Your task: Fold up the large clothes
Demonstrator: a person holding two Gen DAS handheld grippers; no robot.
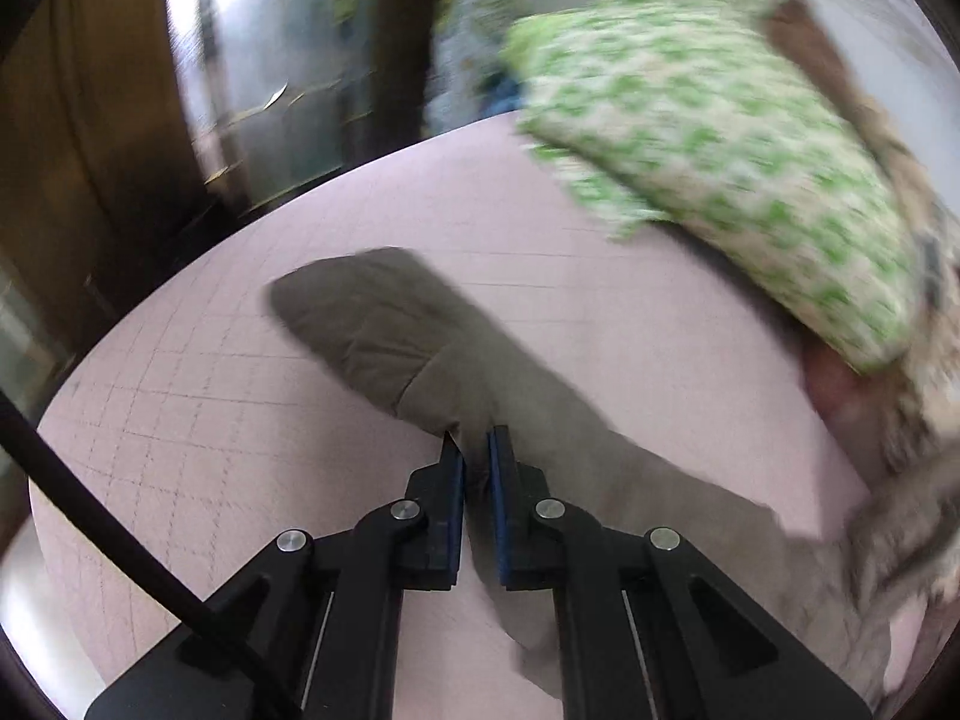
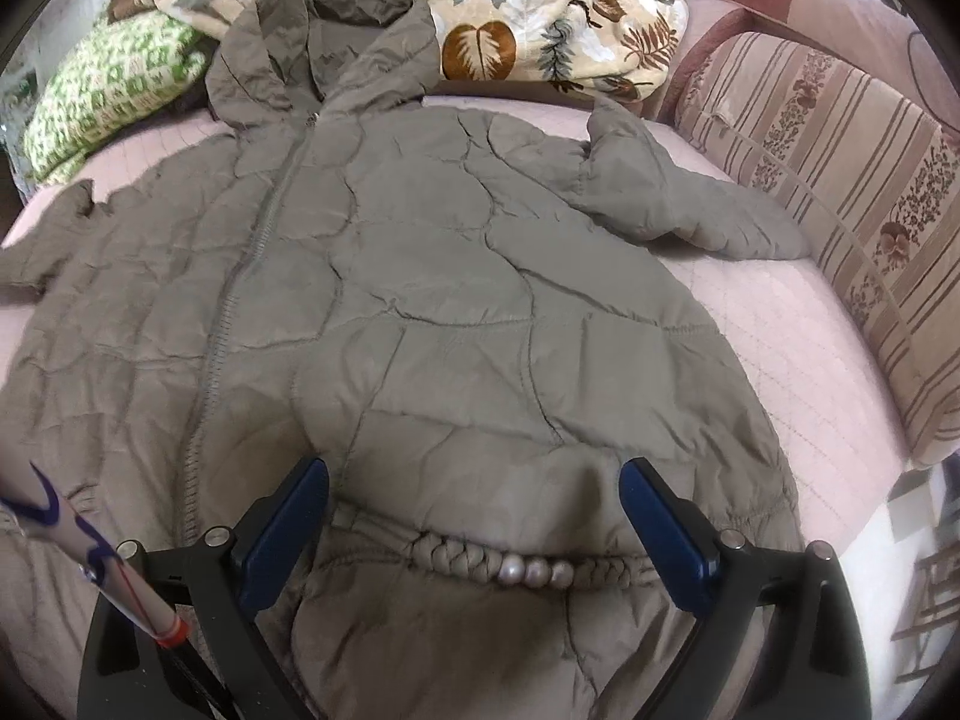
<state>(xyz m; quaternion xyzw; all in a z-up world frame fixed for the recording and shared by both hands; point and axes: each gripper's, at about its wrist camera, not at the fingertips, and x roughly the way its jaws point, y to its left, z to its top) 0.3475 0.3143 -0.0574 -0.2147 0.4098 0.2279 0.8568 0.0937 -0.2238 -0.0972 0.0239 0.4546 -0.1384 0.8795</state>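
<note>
Left claw (image 1: 475, 450) pinches jacket (image 2: 420, 276) sleeve, seemingly off the bed (image 1: 210, 420)

The jacket (image 2: 456, 276) is a padded cloth, olive-grey, matt with a slight sheen, quilted in wavy seams and creased. The bed cover (image 2: 780, 324) is a pale pink quilted cloth, matt and smooth. The pillow (image 1: 708, 138) has a printed green and cream cloth. The left gripper (image 1: 477, 456) is of black matt plastic with shiny metal pins and blue pads.
</note>
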